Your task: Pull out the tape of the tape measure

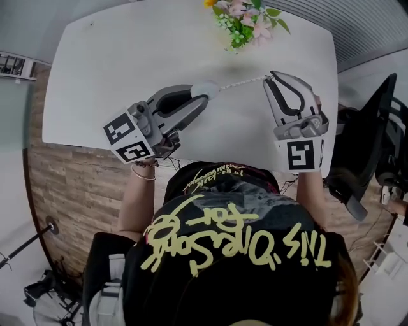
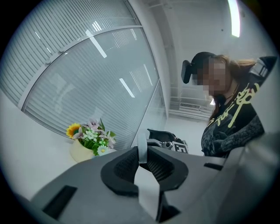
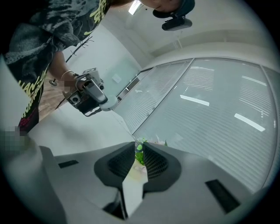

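Note:
Over the white table (image 1: 127, 63), my left gripper (image 1: 205, 95) is shut on the round white tape measure case (image 1: 205, 88). In the left gripper view the case (image 2: 141, 144) stands edge-on between the pads. A thin white tape (image 1: 242, 82) runs from the case rightward to my right gripper (image 1: 270, 79), which is shut on the tape's end. In the right gripper view the tape (image 3: 121, 121) shows as a fine line leading from the nearly closed jaws of my right gripper (image 3: 139, 148) to the case (image 3: 110, 103) held across from it. Both grippers hover above the table.
A pot of artificial flowers (image 1: 245, 19) stands at the table's far edge, just behind the stretched tape, and also shows in the left gripper view (image 2: 85, 146). A black office chair (image 1: 376, 140) stands right of the table. Wooden floor (image 1: 70, 191) lies on the left.

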Tool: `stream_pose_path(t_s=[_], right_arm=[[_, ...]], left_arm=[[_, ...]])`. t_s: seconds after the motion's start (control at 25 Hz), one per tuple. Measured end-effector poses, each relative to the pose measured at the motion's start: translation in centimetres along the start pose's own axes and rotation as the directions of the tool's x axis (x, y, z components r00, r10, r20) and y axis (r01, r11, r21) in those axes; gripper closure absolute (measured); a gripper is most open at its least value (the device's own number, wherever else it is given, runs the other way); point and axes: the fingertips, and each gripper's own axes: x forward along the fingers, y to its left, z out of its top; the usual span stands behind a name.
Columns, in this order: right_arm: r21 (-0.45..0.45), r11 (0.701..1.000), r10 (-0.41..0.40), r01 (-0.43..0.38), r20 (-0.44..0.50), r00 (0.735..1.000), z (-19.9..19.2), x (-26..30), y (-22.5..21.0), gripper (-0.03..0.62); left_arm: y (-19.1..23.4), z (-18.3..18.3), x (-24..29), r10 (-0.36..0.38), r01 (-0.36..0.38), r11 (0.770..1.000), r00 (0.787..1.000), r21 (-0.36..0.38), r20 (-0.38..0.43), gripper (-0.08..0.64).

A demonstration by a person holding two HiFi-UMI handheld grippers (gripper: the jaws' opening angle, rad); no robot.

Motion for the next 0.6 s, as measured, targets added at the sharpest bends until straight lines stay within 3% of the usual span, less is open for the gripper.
stream_pose_path(t_s=[0.6], right_arm=[[-0.01, 0.999, 0.033, -0.033, 0.042, 0.999, 1.5, 0.6, 0.7, 0.532]], left_arm=[[0.0, 0.4, 1.6, -0.015, 0.015, 1.0, 1.0, 0.002, 0.015, 0.502]])
